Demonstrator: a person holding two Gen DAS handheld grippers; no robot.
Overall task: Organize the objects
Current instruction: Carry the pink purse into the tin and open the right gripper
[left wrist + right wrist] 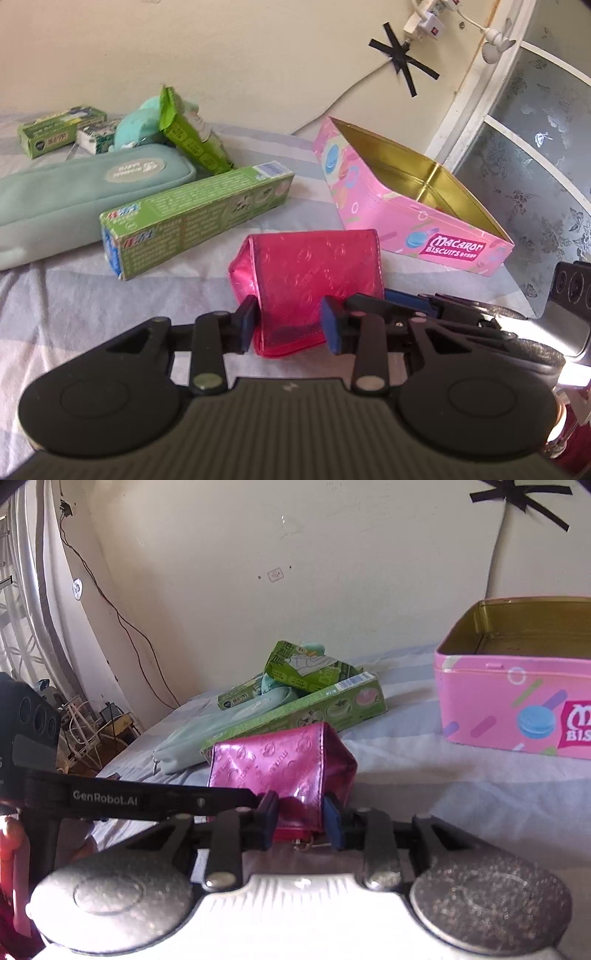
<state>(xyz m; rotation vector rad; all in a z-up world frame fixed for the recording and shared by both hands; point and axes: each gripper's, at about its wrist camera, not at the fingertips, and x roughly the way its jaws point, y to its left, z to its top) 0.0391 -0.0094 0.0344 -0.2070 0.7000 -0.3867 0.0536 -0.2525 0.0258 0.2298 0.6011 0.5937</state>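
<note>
Left wrist view: the left gripper (290, 321) sits at 6 o'clock with its jaws spread about as wide as the near end of the magenta wallet (308, 273); its blue pads (334, 325) lie alongside the wallet's two sides, and whether they press it or only flank it cannot be told. The wallet rests on the pale striped bedsheet (74, 291). At 3 o'clock the right gripper (410, 301) reaches in toward the wallet's right edge, its tips hidden behind the left gripper's linkage. At 2 o'clock stands the open pink biscuit tin (436, 221); the gold interior that shows holds nothing, though its near floor is hidden by the wall. At 10 o'clock lie a long green toothpaste box (192, 218), a mint pencil case (85, 192) and a heap of smaller green boxes (62, 129).

Right wrist view: the right gripper (301, 818) at 6 o'clock is narrowed onto the wallet's (284, 764) lower end, both pads touching it, pinching it. The left gripper's arm (140, 799) crosses in from 9 o'clock to the same end. The tin (517, 701) at 3 o'clock is cut off by the frame edge. The toothpaste box (314, 709) lies just behind the wallet at 12 o'clock.
</note>
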